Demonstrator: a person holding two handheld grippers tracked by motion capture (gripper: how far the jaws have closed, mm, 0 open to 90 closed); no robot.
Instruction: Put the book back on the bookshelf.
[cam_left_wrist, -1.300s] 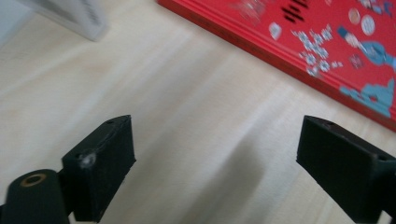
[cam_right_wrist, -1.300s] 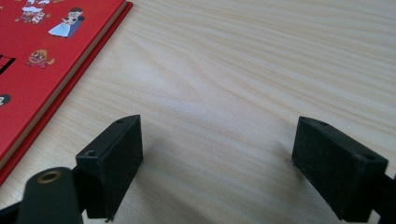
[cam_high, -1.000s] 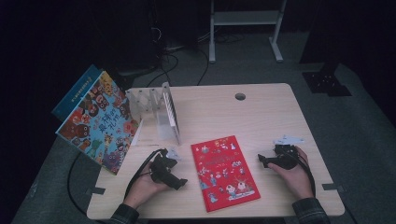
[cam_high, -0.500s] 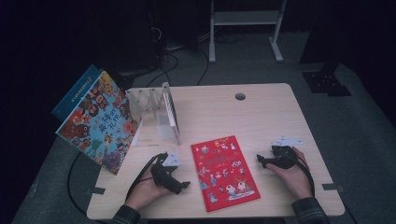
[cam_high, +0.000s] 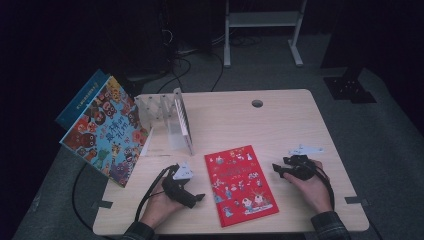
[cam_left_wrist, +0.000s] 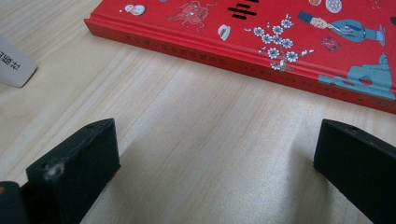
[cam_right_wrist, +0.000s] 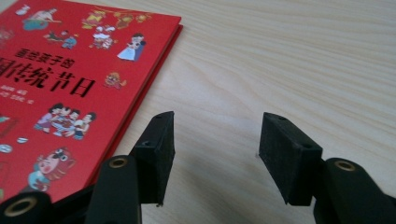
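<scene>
While the flat red hardcover picture book (cam_high: 240, 186) lies closed on the pale wooden table (cam_high: 280, 125), toward six o'clock of its top, both tools sit beside it with nothing between their jaws. The left gripper (cam_high: 199, 197), at the book's nine o'clock, has its jaws spread wide and faces the spine edge. The right gripper (cam_high: 276, 170), at the book's three o'clock, has just been closing its jaws, which stand partly apart over bare wood. Should that narrowing continue before the tool reaches the cover, the jaws could, I judge, butt against the edge and shove the book toward nine o'clock. A thin, flat-lying cover gives little to pinch, so a slip seems likely.
</scene>
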